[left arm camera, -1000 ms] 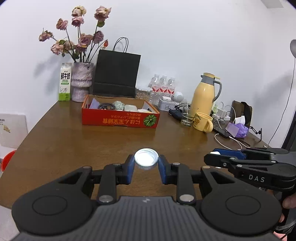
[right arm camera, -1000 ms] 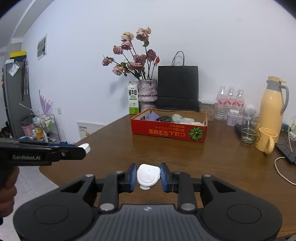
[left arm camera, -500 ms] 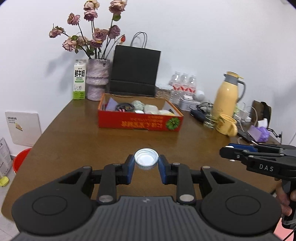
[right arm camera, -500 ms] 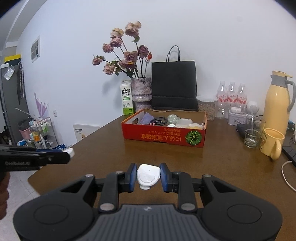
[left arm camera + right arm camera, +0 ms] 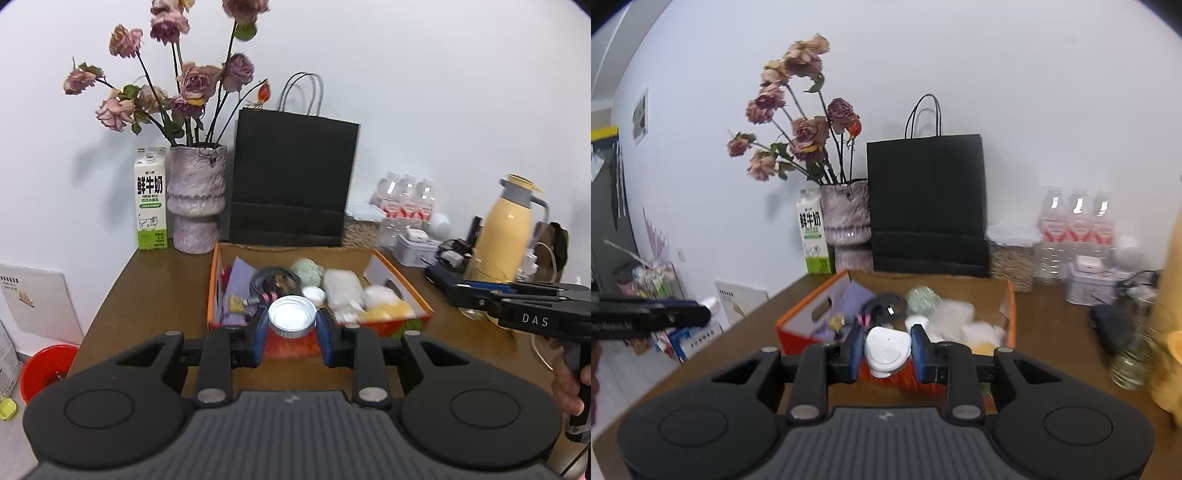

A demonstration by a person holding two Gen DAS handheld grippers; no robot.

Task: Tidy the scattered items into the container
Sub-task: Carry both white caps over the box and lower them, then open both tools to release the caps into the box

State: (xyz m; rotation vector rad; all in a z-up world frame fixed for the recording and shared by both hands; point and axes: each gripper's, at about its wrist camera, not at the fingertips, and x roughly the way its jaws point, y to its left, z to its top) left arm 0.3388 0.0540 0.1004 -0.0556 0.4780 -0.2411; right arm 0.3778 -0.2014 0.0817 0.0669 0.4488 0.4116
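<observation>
Orange cardboard fills far more of both views than it did half a second ago: we have carried both tools forward across the brown wooden table (image 5: 147,295), and the orange cardboard box (image 5: 212,291) that stood well ahead of us now sits just beyond our fingertips.

Going left to right in the left wrist view, the red bucket (image 5: 48,365) on the floor and the milk carton (image 5: 150,199) have slid toward the left edge, while the purple vase of dried roses (image 5: 195,199) and the black paper bag (image 5: 291,181) have grown large behind the box. Our left gripper (image 5: 291,325) stays clamped on the round white lid (image 5: 291,317), its blue pads pressed to the lid's sides, and the lid now hangs over the box's near wall instead of over bare table. Inside the box we see a purple cloth, a black coiled cable (image 5: 273,280), a pale green ball and some white and yellow pieces, blurred. Further right stand the water bottles (image 5: 406,203) and the yellow thermos (image 5: 506,236), with our right tool's black side in front of them.

In the right wrist view, our right gripper (image 5: 888,349) keeps its pads closed on the small white plastic case (image 5: 887,349), likewise held at the box's (image 5: 798,325) near edge, where earlier it hovered over open tabletop. A glass (image 5: 1134,354) stands blurred at the far right.
</observation>
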